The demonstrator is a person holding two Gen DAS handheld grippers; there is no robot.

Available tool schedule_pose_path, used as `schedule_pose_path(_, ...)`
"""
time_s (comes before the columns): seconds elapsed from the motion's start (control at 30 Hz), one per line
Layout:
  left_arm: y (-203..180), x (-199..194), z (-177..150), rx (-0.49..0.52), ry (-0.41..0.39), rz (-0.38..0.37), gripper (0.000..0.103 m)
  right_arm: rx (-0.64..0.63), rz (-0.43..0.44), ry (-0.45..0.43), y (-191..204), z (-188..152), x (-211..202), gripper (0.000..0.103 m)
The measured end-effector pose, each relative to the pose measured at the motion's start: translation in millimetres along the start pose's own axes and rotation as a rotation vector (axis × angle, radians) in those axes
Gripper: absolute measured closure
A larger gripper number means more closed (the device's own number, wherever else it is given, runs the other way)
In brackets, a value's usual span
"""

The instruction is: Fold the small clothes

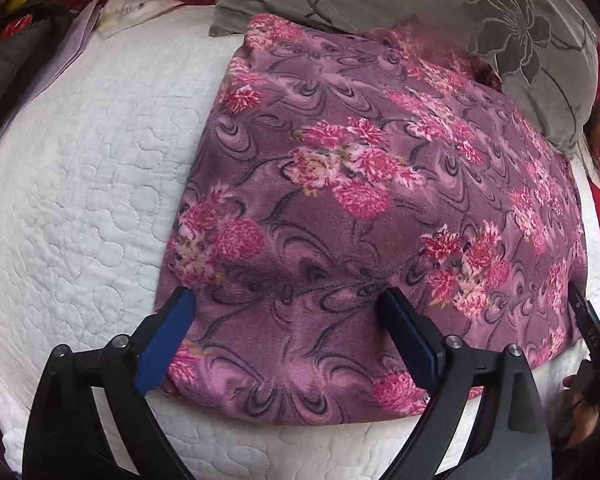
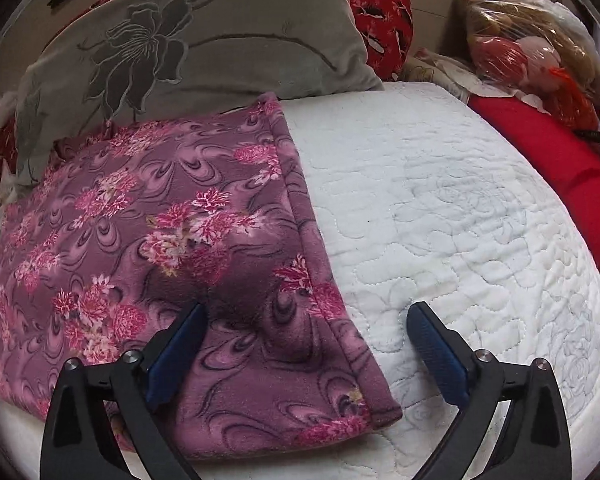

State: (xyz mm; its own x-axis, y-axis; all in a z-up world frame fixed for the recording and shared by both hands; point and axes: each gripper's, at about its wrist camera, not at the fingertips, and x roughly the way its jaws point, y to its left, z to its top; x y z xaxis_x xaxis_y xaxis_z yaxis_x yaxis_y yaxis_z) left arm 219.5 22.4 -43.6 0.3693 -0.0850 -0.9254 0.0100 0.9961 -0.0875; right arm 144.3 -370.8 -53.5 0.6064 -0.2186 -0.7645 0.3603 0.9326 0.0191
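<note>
1. Lying flat on the white quilted bed (image 2: 460, 208): purple flowered garment (image 1: 360, 200), apparently folded already, far edge against a grey pillow (image 2: 220, 32).
2. Left gripper (image 1: 286, 308): jaws released, straddling the near-left corner, probably to smooth or lift it.
3. Right gripper (image 2: 306, 320): jaws released, spanning the hemmed right edge.

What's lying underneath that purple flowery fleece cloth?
The purple floral fleece cloth lies flat on a white quilted mattress cover, and its far edge meets a grey flower-patterned pillow. Anything between cloth and cover is hidden.
</note>
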Motion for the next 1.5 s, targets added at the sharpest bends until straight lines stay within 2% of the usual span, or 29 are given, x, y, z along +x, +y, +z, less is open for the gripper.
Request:
schedule_pose_path(0.27, -2.7, 1.7, 0.5, 0.016, -0.005, -0.006, 0.004, 0.031, 0.057, 0.028, -8.6, 4.4, 6.6, 0.000)
schedule_pose_path(0.37, -8.8, 5.4, 1.7, 0.036, 0.003, -0.012, 0.000, -0.003, 0.029, 0.055, -1.2, 8.4, 8.4, 0.001)
schedule_pose_path(0.47, -13.0, 0.3, 8.0, 0.073, 0.021, -0.026, 0.001, -0.007, 0.018, 0.091, 0.9, 23.6, 9.2, 0.002)
schedule_pose_path(0.6, -7.1, -22.6, 38.5, 0.061, -0.081, -0.059, 0.001, 0.067, 0.034, 0.005, -8.7, 63.0, 4.9, 0.002)
schedule_pose_path(0.7, 0.9, -24.9, 73.9, 0.034, -0.109, -0.071, 0.001, 0.119, 0.080, 0.031, -10.1, 98.7, 25.4, 0.003)
schedule_pose_path(0.77, 3.6, -17.6, 97.6, 0.007, -0.105, -0.077, 0.001, 0.120, 0.091, 0.048, -4.2, 114.2, 40.4, 0.009)
schedule_pose_path(0.8, 3.3, -11.4, 110.6, -0.004, -0.098, -0.076, 0.001, 0.122, 0.107, 0.065, -0.2, 122.7, 50.5, 0.014)
schedule_pose_path(0.87, 3.8, -0.6, 128.4, -0.015, -0.085, -0.074, 0.001, 0.133, 0.138, 0.094, 7.6, 137.3, 69.7, 0.034)
schedule_pose_path(0.9, 6.3, 1.3, 133.5, -0.018, -0.082, -0.075, 0.001, 0.137, 0.154, 0.111, 10.8, 142.6, 77.1, 0.050)
schedule_pose_path(0.93, 6.7, 3.7, 137.3, -0.022, -0.082, -0.078, 0.001, 0.136, 0.182, 0.139, 15.3, 148.9, 86.9, 0.075)
schedule_pose_path(0.97, 5.7, 5.0, 141.4, -0.023, -0.089, -0.083, 0.001, 0.122, 0.192, 0.147, 20.1, 153.9, 90.8, 0.092)
schedule_pose_path(1.0, 5.1, 7.1, 143.4, -0.022, -0.097, -0.083, 0.001, 0.103, 0.192, 0.108, 24.1, 158.2, 86.7, 0.098)
schedule_pose_path(1.07, 4.5, 19.8, 145.5, -0.029, -0.093, -0.063, 0.001, 0.101, 0.225, 0.015, 22.5, 163.3, 75.9, 0.099)
schedule_pose_path(1.1, 6.3, 27.6, 144.1, -0.035, -0.080, -0.056, 0.001, 0.126, 0.215, -0.009, 17.9, 163.9, 74.7, 0.099)
schedule_pose_path(1.13, 6.7, 41.6, 143.6, -0.043, -0.047, -0.039, 0.001, 0.157, 0.198, 0.016, 12.4, 162.3, 83.3, 0.099)
schedule_pose_path(1.17, 8.1, 58.3, 142.5, -0.053, 0.003, -0.018, 0.000, 0.164, 0.178, 0.069, 8.9, 158.2, 95.0, 0.099)
schedule_pose_path(1.2, 9.5, 66.9, 141.6, -0.056, 0.016, -0.020, 0.000, 0.148, 0.149, 0.141, 9.3, 152.1, 110.4, 0.099)
schedule_pose_path(1.23, 8.5, 61.9, 141.3, -0.045, -0.017, -0.010, 0.000, 0.135, 0.143, 0.114, 10.7, 151.6, 107.8, 0.100)
schedule_pose_path(1.27, 7.4, 57.1, 141.7, -0.035, -0.019, -0.002, 0.000, 0.120, 0.124, 0.091, 13.4, 152.8, 101.0, 0.098)
schedule_pose_path(1.3, 7.2, 50.9, 141.4, -0.028, -0.016, -0.004, 0.000, 0.109, 0.104, 0.083, 16.8, 154.2, 94.3, 0.089)
schedule_pose_path(1.37, 9.6, 30.5, 135.0, -0.031, -0.041, -0.026, 0.000, 0.085, 0.087, 0.027, 23.9, 152.8, 72.5, 0.089)
schedule_pose_path(1.47, 9.5, -6.5, 111.0, -0.019, -0.127, -0.048, 0.000, 0.057, 0.175, -0.071, 35.2, 135.7, 34.4, 0.086)
schedule_pose_path(1.5, 8.2, -14.4, 99.7, -0.020, -0.148, -0.058, 0.000, 0.051, 0.208, -0.078, 41.0, 125.5, 27.8, 0.078)
